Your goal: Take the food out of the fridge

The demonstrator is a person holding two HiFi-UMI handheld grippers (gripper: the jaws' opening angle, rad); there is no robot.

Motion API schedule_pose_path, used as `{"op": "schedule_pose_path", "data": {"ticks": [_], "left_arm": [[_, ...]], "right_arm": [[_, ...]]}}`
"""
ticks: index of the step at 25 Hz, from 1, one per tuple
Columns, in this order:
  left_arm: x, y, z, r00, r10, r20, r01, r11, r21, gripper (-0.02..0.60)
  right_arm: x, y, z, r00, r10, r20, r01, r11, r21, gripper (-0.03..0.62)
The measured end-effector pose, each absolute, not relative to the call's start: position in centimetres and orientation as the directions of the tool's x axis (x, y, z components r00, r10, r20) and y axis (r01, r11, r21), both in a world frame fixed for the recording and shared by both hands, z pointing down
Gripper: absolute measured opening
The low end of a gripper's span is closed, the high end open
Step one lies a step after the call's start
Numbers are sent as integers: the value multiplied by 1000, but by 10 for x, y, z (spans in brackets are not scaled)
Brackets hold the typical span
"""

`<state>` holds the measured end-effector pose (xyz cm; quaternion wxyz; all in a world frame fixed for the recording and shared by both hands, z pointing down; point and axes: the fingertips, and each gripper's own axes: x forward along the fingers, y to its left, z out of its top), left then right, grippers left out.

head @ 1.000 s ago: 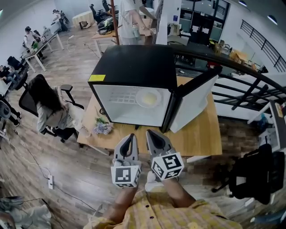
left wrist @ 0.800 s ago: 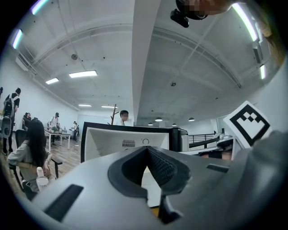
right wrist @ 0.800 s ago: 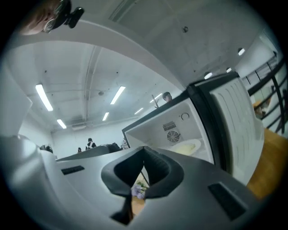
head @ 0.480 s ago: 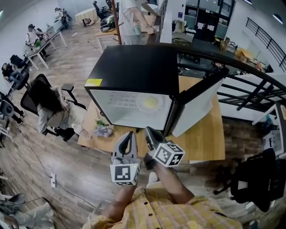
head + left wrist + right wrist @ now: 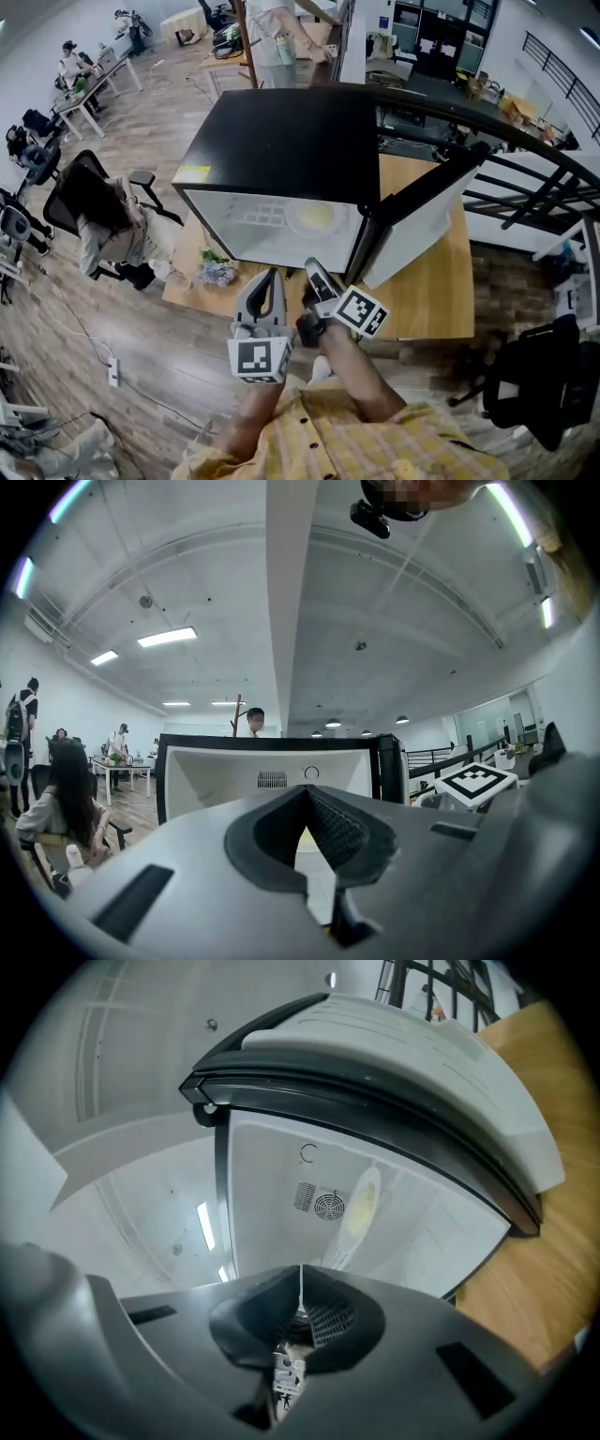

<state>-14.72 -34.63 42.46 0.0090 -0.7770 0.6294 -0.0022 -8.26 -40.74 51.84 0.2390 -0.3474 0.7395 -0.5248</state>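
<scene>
A black mini fridge [image 5: 281, 141] stands on a wooden table [image 5: 422, 300], its door [image 5: 412, 220] swung open to the right. Inside the white interior lies a white plate of pale yellow food [image 5: 316, 218]; the right gripper view shows this plate [image 5: 361, 1206] tilted, under the fan grille. Just before the fridge's open front, my left gripper [image 5: 266, 277] is shut and empty, facing the opening [image 5: 272, 766]. Beside it my right gripper [image 5: 314, 272], rolled onto its side, is shut with nothing in it. Both stay outside the fridge, apart from the plate.
A small bunch of dried flowers [image 5: 216, 272] lies on the table at the fridge's left front corner. A person sits in an office chair [image 5: 103, 225] to the left. A black railing [image 5: 525, 178] runs behind on the right, with a dark chair [image 5: 544, 375] below it.
My right gripper has rolled onto its side and sunk a little while nearing the fridge's front. My left gripper has shifted slightly forward. Both stayed shut.
</scene>
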Motion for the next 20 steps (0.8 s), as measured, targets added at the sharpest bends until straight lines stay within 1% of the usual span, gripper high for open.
{"op": "schedule_pose_path", "data": {"ticks": [2,4,5,6,7,8,12,14,17,20], "left_arm": [[-149,-347,427,204,-979,-1,-979,-204,-13,8],[-151,-349,426,207,-978,5,-978,-207,-6,8],[-151,-349,425,213,-977,3,-977,-213,-7,8],[-153,-350,424,219,-976,2,-976,-219,-10,8],[-154,-351,424,225,-974,3,-974,-225,-11,8],[-156,-353,424,230,-973,6,-973,-230,-10,8],[-164,-363,418,251,-968,-2,-968,-251,-10,8],[-167,-367,418,263,-965,2,-965,-263,1,8],[-169,-370,421,279,-960,20,-960,-279,8,8],[-172,-376,419,295,-955,14,-955,-295,-11,8]], "right_arm": [[-82,-410,523,-634,-774,4,-230,183,-956,3],[-84,-415,527,-628,-778,-13,-161,147,-976,3],[-85,-418,530,-626,-779,-19,-119,120,-986,16],[-87,-422,533,-623,-782,-23,-82,94,-992,65],[-88,-425,535,-617,-786,-27,-53,76,-996,93],[-88,-430,537,-607,-794,-29,-33,62,-998,101],[-83,-448,552,-542,-840,7,15,-17,-1000,113],[-82,-457,561,-515,-857,19,48,-51,-998,143],[-82,-468,568,-491,-871,21,91,-75,-993,163],[-83,-478,574,-480,-876,36,114,-103,-988,169]]}}
